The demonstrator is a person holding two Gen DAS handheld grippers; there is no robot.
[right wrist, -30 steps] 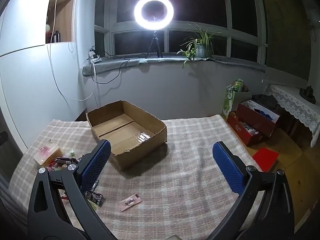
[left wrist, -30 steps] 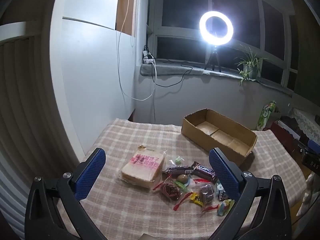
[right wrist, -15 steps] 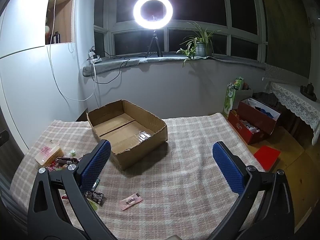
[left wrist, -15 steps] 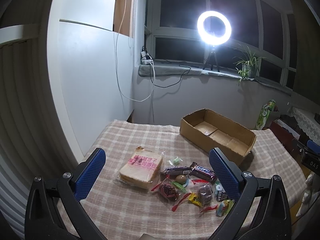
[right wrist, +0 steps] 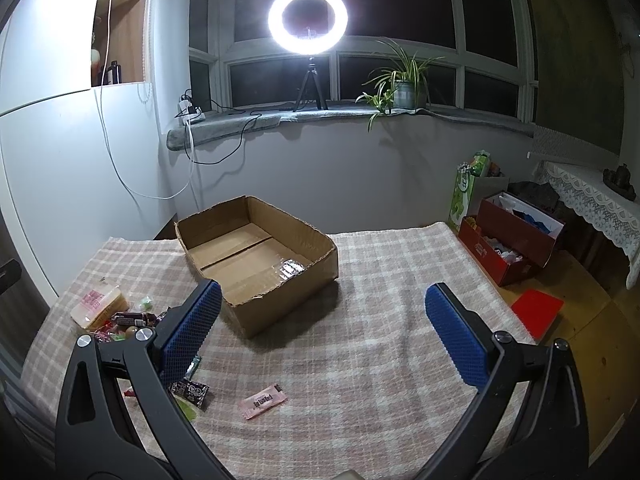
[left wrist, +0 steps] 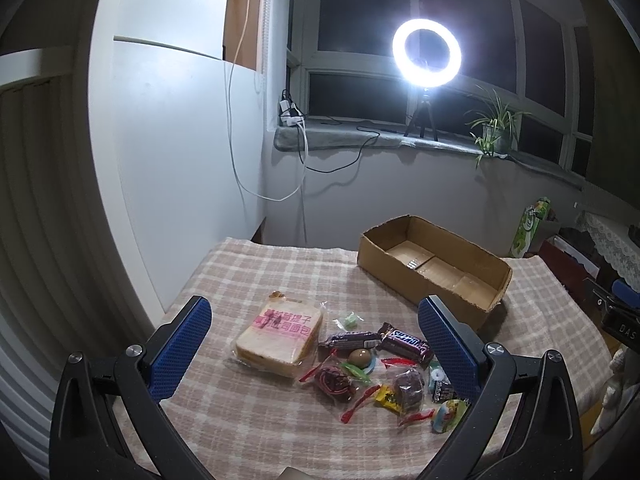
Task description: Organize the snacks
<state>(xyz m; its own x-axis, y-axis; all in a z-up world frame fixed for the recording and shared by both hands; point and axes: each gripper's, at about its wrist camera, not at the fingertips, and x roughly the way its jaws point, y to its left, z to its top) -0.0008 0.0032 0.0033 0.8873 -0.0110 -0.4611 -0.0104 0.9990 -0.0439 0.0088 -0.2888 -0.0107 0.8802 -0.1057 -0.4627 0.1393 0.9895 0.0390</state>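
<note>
Overhead, both grippers' fingers gape wide, empty, above a checked tablecloth [right wrist: 380, 344] under ring light [right wrist: 307, 19]

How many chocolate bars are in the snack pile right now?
2, side by side behind the egg: a dark purple bar beside the packaged bread, and a Snickers on its other side, nearest the cardboard box. Smaller wrapped sweets could hide more.
</note>
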